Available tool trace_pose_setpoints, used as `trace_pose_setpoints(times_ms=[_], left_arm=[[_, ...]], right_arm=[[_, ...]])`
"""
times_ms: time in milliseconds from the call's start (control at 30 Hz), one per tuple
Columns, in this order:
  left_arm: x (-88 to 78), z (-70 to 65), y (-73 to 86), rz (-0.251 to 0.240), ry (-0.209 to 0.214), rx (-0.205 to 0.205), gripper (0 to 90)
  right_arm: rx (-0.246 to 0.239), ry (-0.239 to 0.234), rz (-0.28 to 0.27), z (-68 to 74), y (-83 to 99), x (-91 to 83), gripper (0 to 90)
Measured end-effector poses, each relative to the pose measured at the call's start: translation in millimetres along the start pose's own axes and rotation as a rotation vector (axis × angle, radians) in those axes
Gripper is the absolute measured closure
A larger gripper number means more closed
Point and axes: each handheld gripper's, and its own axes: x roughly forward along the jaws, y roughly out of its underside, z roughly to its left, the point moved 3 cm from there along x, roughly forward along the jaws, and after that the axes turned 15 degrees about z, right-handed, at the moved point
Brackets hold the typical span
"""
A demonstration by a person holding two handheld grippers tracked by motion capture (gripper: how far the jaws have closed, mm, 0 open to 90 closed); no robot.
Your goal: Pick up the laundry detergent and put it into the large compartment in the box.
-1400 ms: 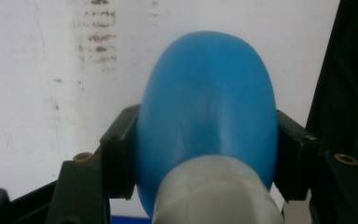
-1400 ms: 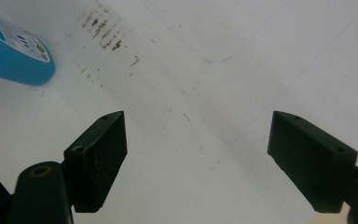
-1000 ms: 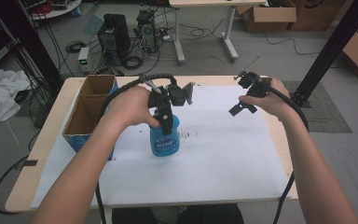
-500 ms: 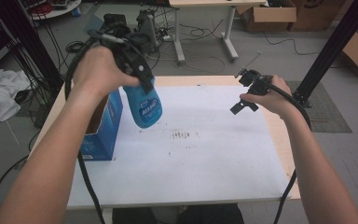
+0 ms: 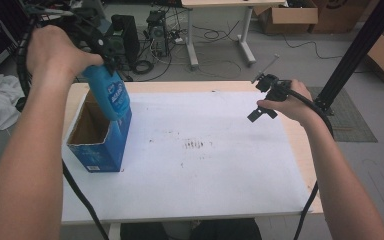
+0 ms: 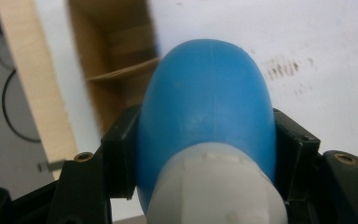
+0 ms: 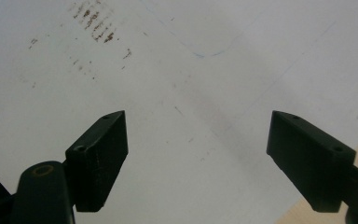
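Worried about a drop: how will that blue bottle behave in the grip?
The blue bottle looks smooth and rounded, so it may slip. The left gripper clamps near its white cap, so it may swing, tilted above the box.

The left arm reaches up and forward at the far left corner, its hand wrapped round the left gripper, whose jaws are clamped on a bottle and point down. The right arm stretches to the far right, wrist bent inward; the right gripper hangs with jaws spread wide.
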Motion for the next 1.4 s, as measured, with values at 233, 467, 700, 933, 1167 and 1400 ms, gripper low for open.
trace_pose_setpoints(times_ms=[233,467,700,933,1167,1400], left_arm=[[-1.0,42.6,9.1,-0.011,-0.004,-0.166,38.0],[4.7,59.5,14.7,0.000,-0.006,-0.216,38.1],[17.4,68.5,17.2,-0.007,0.008,-0.236,38.1],[37.7,71.2,14.8,0.015,0.017,-0.236,38.1],[64.7,69.6,8.6,0.044,0.018,-0.229,38.1],[93.0,67.3,2.8,0.070,0.015,-0.223,38.1]], right_arm=[[0.005,0.005,-0.006,-1.6,2.4,-3.3,20.4],[0.006,0.002,-0.008,-2.9,4.8,-2.9,20.4],[0.007,0.004,-0.007,-1.8,5.3,-4.2,20.4],[0.007,0.006,-0.006,-0.9,5.5,-3.4,20.4],[0.008,0.003,-0.002,-0.1,6.0,-0.9,20.4],[0.008,-0.001,-0.001,-0.8,6.5,2.0,20.4]])
